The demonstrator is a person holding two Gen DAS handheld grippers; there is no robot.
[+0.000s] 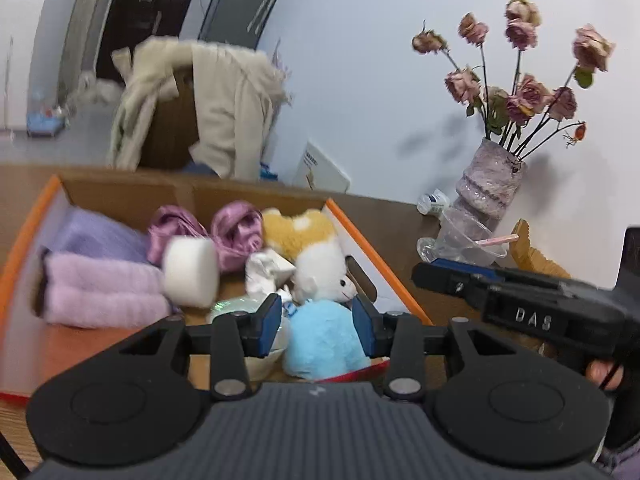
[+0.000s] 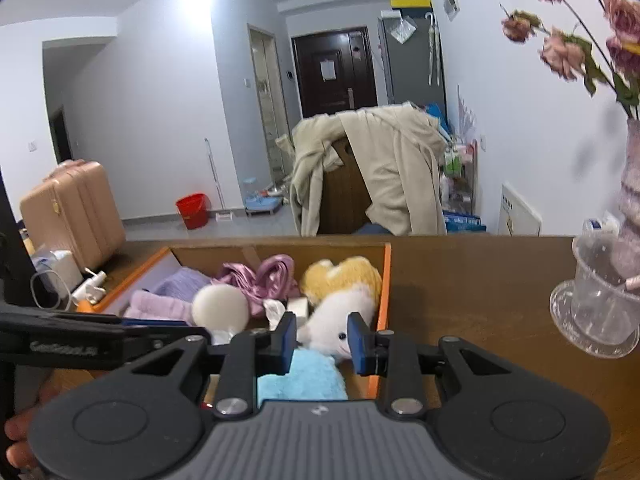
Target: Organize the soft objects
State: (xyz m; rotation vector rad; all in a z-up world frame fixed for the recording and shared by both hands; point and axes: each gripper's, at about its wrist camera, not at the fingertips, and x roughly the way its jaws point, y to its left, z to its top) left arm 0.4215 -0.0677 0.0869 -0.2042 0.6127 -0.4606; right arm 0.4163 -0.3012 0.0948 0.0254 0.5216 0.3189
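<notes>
An orange-edged cardboard box on the wooden table holds the soft things. At its left lie folded lilac towels, with a white round puff leaning on them and purple satin cloth behind. To the right are a yellow-and-white plush and a light blue plush. My left gripper hovers open over the box's near end, the blue plush showing beyond its gap. My right gripper is open beside it, above the white plush and blue plush, gripping nothing.
A vase of dried roses and a clear plastic cup stand on the table to the right of the box. Behind the table is a chair draped with a beige coat. Small white items lie left of the box.
</notes>
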